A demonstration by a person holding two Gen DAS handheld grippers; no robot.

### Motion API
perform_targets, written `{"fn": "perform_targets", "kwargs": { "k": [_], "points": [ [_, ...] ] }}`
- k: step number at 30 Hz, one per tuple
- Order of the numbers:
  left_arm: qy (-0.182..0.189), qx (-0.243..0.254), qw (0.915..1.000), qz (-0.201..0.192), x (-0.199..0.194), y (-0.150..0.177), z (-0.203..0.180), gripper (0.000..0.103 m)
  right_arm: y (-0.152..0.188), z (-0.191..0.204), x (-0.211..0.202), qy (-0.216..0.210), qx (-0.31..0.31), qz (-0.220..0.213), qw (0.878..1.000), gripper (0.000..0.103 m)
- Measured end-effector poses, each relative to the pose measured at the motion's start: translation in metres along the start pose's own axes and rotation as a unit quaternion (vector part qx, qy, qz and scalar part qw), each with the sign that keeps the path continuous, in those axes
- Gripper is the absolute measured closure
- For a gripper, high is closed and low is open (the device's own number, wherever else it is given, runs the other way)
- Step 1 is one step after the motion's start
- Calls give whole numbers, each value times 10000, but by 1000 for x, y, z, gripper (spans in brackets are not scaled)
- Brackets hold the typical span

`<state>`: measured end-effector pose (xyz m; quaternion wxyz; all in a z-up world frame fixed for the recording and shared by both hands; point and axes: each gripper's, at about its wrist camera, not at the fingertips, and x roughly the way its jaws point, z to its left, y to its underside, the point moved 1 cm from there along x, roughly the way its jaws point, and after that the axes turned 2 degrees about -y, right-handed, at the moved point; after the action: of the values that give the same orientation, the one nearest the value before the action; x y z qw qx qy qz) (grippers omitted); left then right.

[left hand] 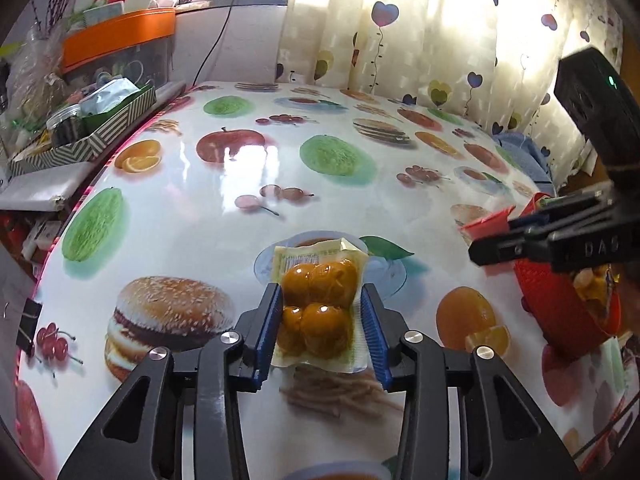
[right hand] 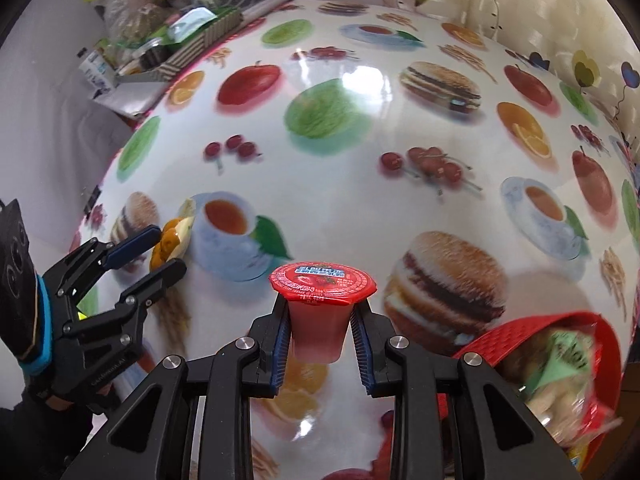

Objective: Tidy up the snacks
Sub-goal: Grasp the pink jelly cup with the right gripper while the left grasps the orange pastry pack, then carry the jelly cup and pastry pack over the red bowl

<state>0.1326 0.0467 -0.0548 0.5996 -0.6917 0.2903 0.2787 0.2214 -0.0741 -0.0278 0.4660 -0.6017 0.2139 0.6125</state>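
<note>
My left gripper [left hand: 322, 312] is shut on a clear vacuum pack of brown braised eggs [left hand: 320, 300], held just above the table. It also shows in the right wrist view [right hand: 170, 246] at the far left, with the egg pack [right hand: 170, 240] between its fingers. My right gripper [right hand: 322, 328] is shut on a red jelly cup [right hand: 322, 300] with a red foil lid, held above the table. It shows in the left wrist view [left hand: 504, 236] at the right, over a red basket [left hand: 560, 304] that holds several snacks.
The table [left hand: 280, 184] has a glossy cloth printed with fruit and burgers. The red basket [right hand: 520, 332] sits at the near right edge. A striped box [left hand: 92, 136] of packets and an orange-lidded bin [left hand: 116, 36] stand off the table's far left. Curtains hang behind.
</note>
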Motion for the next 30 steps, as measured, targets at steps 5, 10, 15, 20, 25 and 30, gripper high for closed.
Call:
{"fn": "perform_targets", "kwargs": {
  "k": [5,10,15,20,25,30],
  "points": [
    [119,19,9999,-37,-7,3,2,69,19,16,-1,-98,71,-279,9995,76],
    [1,-73,10000,-16,-3,6,10,69,35,22,-1,-228,194,-386,9988,76],
    [-269,193,9994,28,2,6,11,58,46,23,3,-356,320,-402,9980,76],
    [12,338,9992,203,10,11,11,39,53,23,7,-446,412,-378,9974,76],
    [-151,277,9992,231,16,8,13,39,56,22,10,-513,468,-360,9969,76],
    [-316,203,9992,150,11,9,25,38,57,20,11,-523,499,-368,9967,76]
  ]
}}
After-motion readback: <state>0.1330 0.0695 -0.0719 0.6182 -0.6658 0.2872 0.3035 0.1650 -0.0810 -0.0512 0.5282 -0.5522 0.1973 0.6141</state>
